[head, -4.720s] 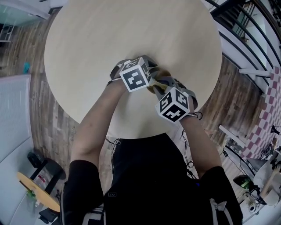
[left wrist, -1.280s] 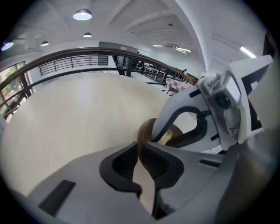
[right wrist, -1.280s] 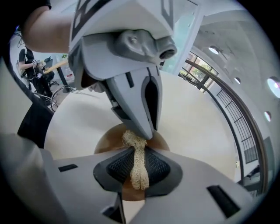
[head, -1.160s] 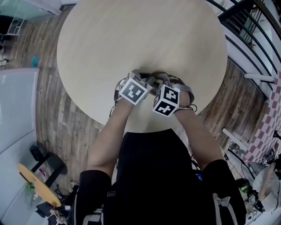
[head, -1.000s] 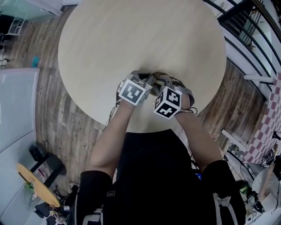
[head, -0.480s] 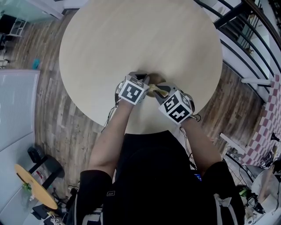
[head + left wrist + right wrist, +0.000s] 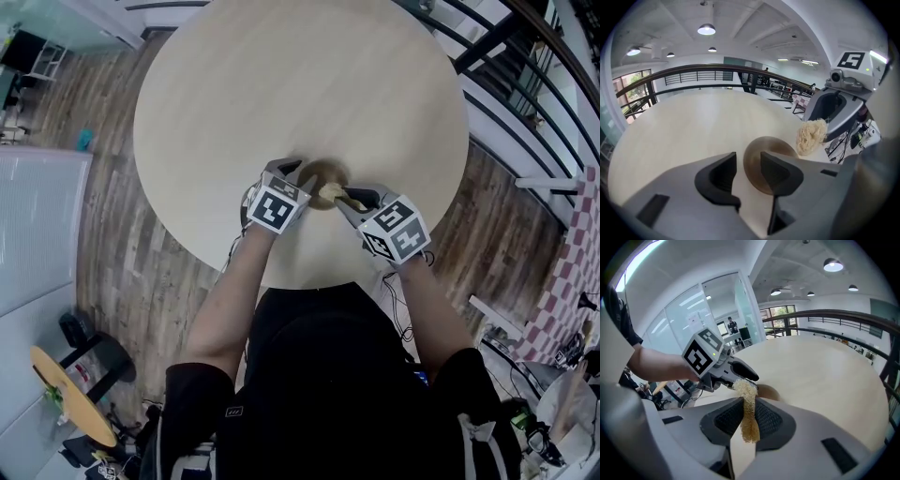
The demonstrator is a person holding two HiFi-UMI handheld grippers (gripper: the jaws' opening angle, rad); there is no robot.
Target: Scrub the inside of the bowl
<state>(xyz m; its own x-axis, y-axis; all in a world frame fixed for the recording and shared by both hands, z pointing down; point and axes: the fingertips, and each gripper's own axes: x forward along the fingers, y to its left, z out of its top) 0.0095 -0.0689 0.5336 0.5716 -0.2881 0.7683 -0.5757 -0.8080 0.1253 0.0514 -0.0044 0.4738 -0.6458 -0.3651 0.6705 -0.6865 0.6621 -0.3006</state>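
Observation:
A small brown bowl (image 7: 322,172) stands on the round pale table (image 7: 300,84), near its front edge. My left gripper (image 7: 294,174) is at the bowl's left side and its jaws are opening; in the left gripper view the bowl (image 7: 753,163) shows through the gap, with neither pad pressing on it. My right gripper (image 7: 349,199) is shut on a straw-coloured fibre scrubber (image 7: 330,193) and holds it just right of the bowl, above the rim. In the right gripper view the scrubber (image 7: 749,414) is pinched between the pads, with the bowl (image 7: 770,391) beyond.
The table's front edge (image 7: 309,281) is close to the person's body. A dark railing (image 7: 511,56) runs past the table on the right. Wooden floor surrounds the table, and a small orange table (image 7: 70,394) stands low on the left.
The two grippers were bunched over the bowl; now they stand apart. The right one has drawn back to the right with the scrubber, and the left jaws have spread off the bowl.

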